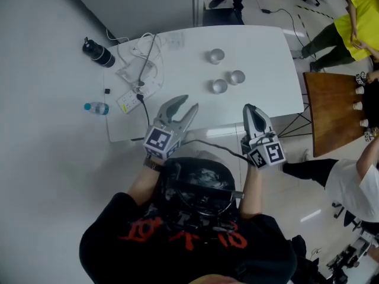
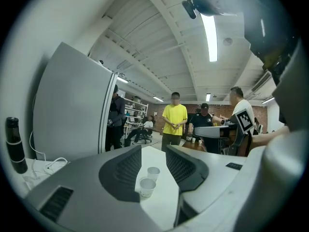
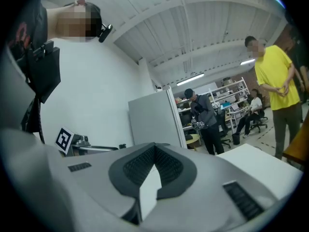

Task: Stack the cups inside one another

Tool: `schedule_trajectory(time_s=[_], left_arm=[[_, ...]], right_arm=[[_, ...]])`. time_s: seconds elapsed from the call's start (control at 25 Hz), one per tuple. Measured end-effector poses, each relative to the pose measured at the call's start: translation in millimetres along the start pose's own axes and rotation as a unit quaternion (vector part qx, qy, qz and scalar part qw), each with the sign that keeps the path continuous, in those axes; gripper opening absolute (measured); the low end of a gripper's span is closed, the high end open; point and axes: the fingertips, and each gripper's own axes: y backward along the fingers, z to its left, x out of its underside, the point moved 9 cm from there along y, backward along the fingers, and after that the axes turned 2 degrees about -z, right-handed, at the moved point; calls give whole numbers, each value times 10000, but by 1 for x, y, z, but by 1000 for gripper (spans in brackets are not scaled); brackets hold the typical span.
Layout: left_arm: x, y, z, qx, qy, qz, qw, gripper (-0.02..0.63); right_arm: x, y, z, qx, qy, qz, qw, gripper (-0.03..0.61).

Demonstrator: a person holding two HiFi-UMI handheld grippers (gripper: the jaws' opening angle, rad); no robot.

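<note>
Left tool (image 1: 188,104) spread, empty — right tool (image 1: 249,108) pressed together, holding nothing; cups (image 1: 219,86) untouched.

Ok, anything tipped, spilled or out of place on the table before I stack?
Nothing stands out: the three cups stand upright and unstacked on the white table, with no spill visible.

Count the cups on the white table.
3, all on the white table: the far cup stands alone; the right cup and the left cup sit close together nearer the person. None seems hidden.
</note>
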Motion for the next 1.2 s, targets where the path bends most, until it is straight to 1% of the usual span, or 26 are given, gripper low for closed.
schedule_trajectory(time_s=[0.16, 0.32, 0.44, 0.48, 0.52, 0.6, 0.64, 0.68, 0.72, 0.8, 0.84, 0.92, 0.96, 1.0, 1.08, 1.12, 1.16, 1.2], left_arm=[[2, -21, 8, 128, 89, 19, 9999, 163], [-1, -37, 9, 191, 110, 64, 9997, 163], [-4, -52, 11, 54, 147, 70, 9999, 164], [-5, -57, 11, -45, 150, 63, 9999, 163], [-6, -62, 12, -170, 137, 55, 9997, 163], [-8, -69, 12, -481, 90, 35, 9988, 163], [-8, -72, 13, -639, 85, 7, 9979, 163], [-8, -75, 14, -783, 95, -37, 9969, 163], [-8, -78, 15, -917, 111, -88, 9957, 163], [-9, -81, 13, -1195, 148, -209, 9925, 163], [-11, -80, 11, -1340, 160, -264, 9905, 163], [-12, -73, 6, -1640, 177, -294, 9859, 163], [-11, -68, 4, -1798, 196, -277, 9831, 163], [-8, -62, 3, -1937, 225, -246, 9805, 163], [-4, -53, 3, -2119, 268, -245, 9766, 163], [-3, -50, 4, -2182, 275, -298, 9751, 163], [-2, -46, 4, -2235, 284, -321, 9738, 163], [0, -42, 4, -2283, 301, -299, 9727, 163]], right_arm=[[9, -7, -10, -157, -86, 89, 9998, 6], [39, -18, -32, -139, 5, 683, 9976, 6], [60, -29, -58, -181, 91, 1127, 9934, 6], [66, -34, -65, -297, 158, 1282, 9912, 6], [71, -40, -71, -507, 244, 1455, 9878, 20], [80, -58, -76, -1058, 537, 1853, 9755, 186], [84, -68, -77, -1286, 797, 2055, 9669, 198], [89, -79, -78, -1470, 1101, 2252, 9568, 226], [96, -89, -80, -1626, 1399, 2450, 9455, 286], [116, -108, -86, -1898, 1849, 2811, 9224, 366], [127, -118, -91, -2030, 1972, 2958, 9124, 385], [153, -140, -98, -2219, 2146, 3238, 8943, 387], [168, -150, -101, -2212, 2271, 3392, 8857, 387], [180, -158, -105, -2107, 2395, 3534, 8794, 387], [195, -167, -112, -1747, 2493, 3755, 8754, 387], [194, -170, -114, -1604, 2495, 3848, 8740, 387], [192, -173, -114, -1519, 2485, 3943, 8716, 417], [191, -174, -113, -1481, 2451, 4035, 8690, 419]])
